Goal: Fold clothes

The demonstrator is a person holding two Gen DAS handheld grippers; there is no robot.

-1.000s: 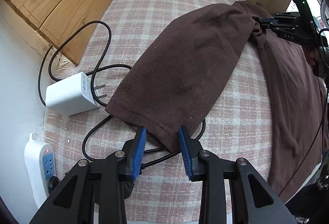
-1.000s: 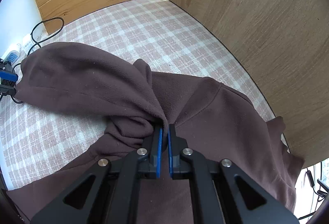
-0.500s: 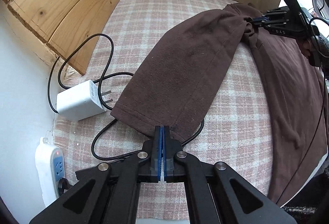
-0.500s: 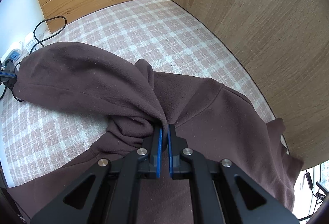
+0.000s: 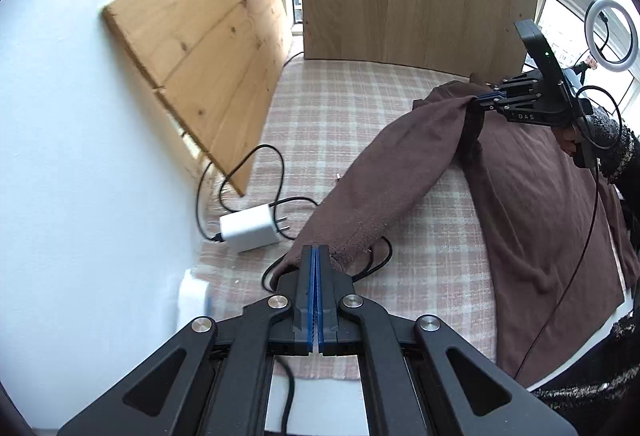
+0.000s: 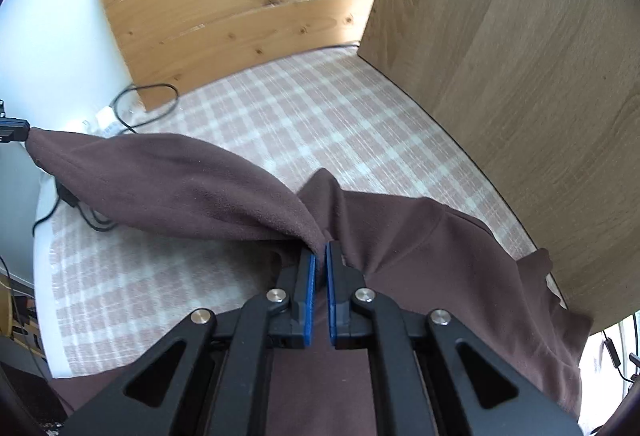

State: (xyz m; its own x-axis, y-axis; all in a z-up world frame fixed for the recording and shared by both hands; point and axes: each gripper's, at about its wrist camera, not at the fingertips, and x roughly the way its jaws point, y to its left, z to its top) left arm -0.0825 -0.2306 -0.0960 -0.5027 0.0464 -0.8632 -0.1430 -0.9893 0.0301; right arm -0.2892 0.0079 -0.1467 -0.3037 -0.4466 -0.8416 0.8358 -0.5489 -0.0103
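Checked cloth [image 5: 420, 248] over the table, wood boards behind. Brown top [image 5: 532, 220] spread at right, sleeve [image 5: 384, 188] lifted clear, stretched between grippers. Left gripper [image 5: 314, 256] pinching the cuff; right gripper [image 6: 320, 256] clamped on the shoulder end. Charger [image 5: 250, 228] beneath.

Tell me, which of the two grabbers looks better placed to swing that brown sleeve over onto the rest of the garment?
Probably the left gripper. It is clamped on the sleeve at its free cuff end, which can travel. The right gripper pinches the shoulder end, next to the sweater body, so it suits anchoring the fold.
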